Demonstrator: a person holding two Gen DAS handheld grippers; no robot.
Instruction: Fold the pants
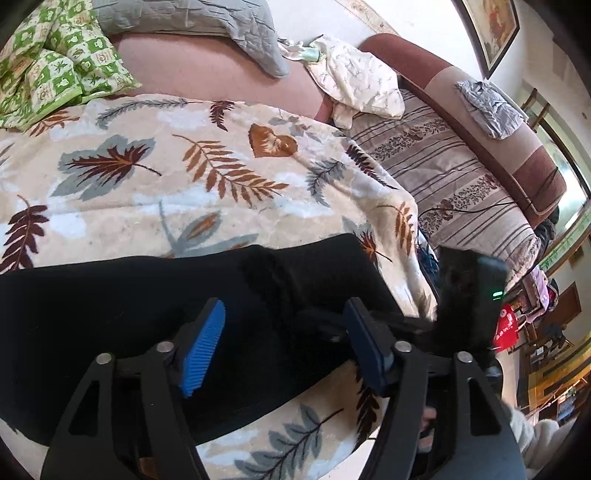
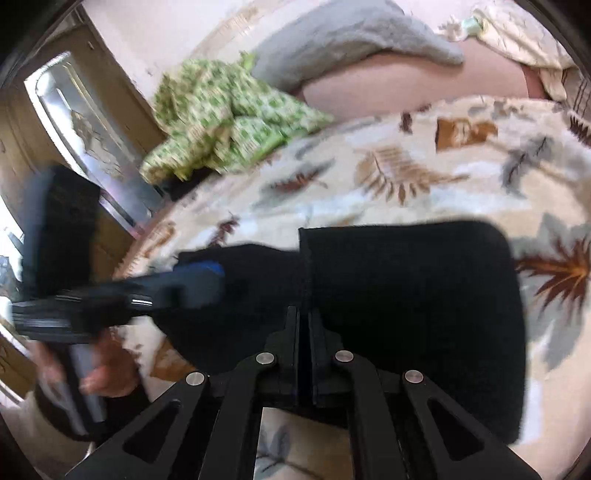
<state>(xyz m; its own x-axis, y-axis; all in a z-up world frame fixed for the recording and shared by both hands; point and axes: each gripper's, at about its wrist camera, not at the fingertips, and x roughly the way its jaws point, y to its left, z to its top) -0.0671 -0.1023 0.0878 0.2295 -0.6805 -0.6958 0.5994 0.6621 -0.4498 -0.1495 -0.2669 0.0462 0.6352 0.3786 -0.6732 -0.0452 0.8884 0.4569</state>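
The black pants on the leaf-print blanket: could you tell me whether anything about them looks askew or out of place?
Nothing stands out. The black pants lie as a compact folded stack on the leaf-print blanket. The right gripper is shut on their near edge, and the left gripper is open above them.

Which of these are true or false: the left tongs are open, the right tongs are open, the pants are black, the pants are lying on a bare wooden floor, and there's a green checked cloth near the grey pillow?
1. The left tongs are open. True: their blue pads stand apart above the pants.
2. The right tongs are open. False: their fingers are pressed together, shut on the pants' edge.
3. The pants are black. True.
4. The pants lie on a bare wooden floor. False: they lie on a leaf-patterned blanket.
5. A green checked cloth sits near the grey pillow. True.
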